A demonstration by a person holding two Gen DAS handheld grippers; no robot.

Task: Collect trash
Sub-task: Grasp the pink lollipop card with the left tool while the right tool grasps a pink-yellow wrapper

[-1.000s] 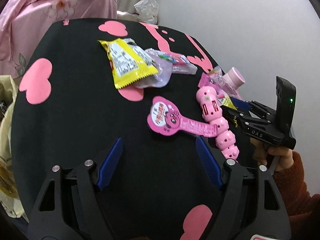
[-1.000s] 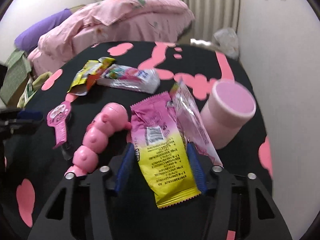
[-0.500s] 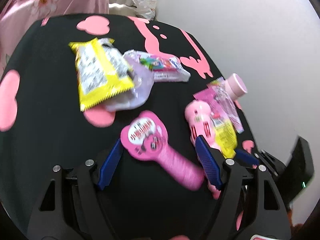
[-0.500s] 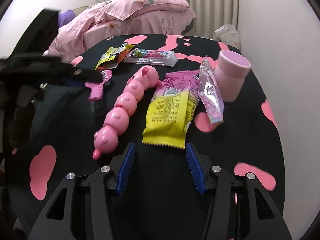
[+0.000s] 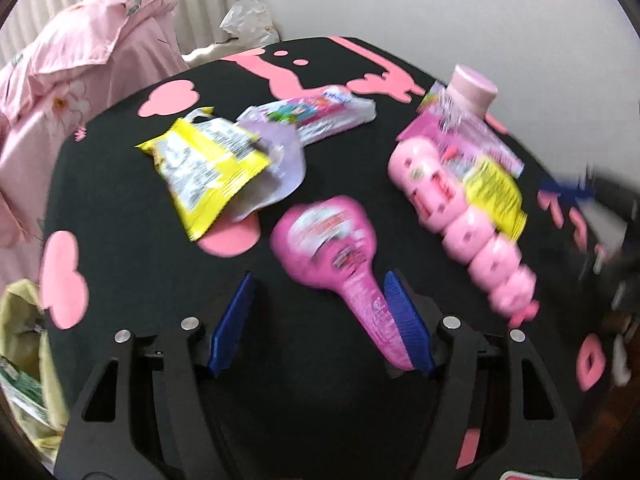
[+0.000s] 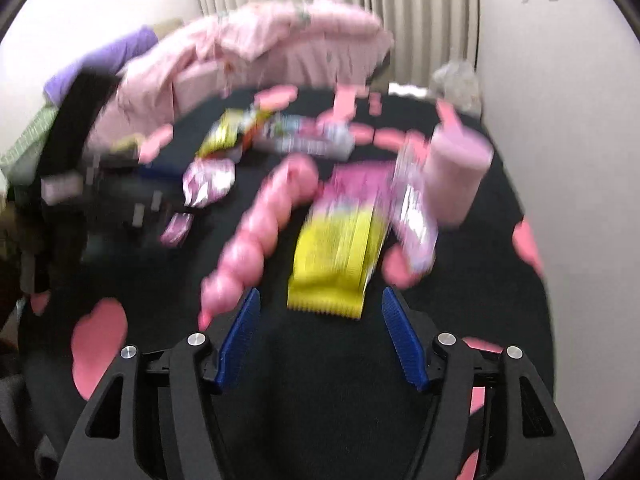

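My left gripper [image 5: 320, 316] hovers over a pink paddle-shaped wrapper [image 5: 328, 236] on the black table [image 5: 140, 280]. The wrapper's narrow tail lies between the jaws, beside the right pad. The jaws are closing and the left pad stands clear of the wrapper. My right gripper [image 6: 320, 332] is opening, with nothing between its pads. A pink-and-yellow wrapper [image 6: 336, 256] lies flat just beyond its fingertips. Farther back lie a yellow wrapper [image 5: 208, 172], a lilac pouch [image 5: 284, 160] and a white-and-purple wrapper [image 5: 320, 112].
A pink caterpillar toy [image 5: 468, 232] and a pink cup [image 5: 474, 90] sit at the table's right side, near the wall. A yellowish bag [image 5: 24, 360] hangs off the left edge. A bed with a pink quilt [image 5: 80, 60] stands behind the table.
My left gripper has rolled and moved in over the pink paddle wrapper, whose tail now lies between its jaws. My right gripper let go of the pink-and-yellow wrapper, drew back and widened.
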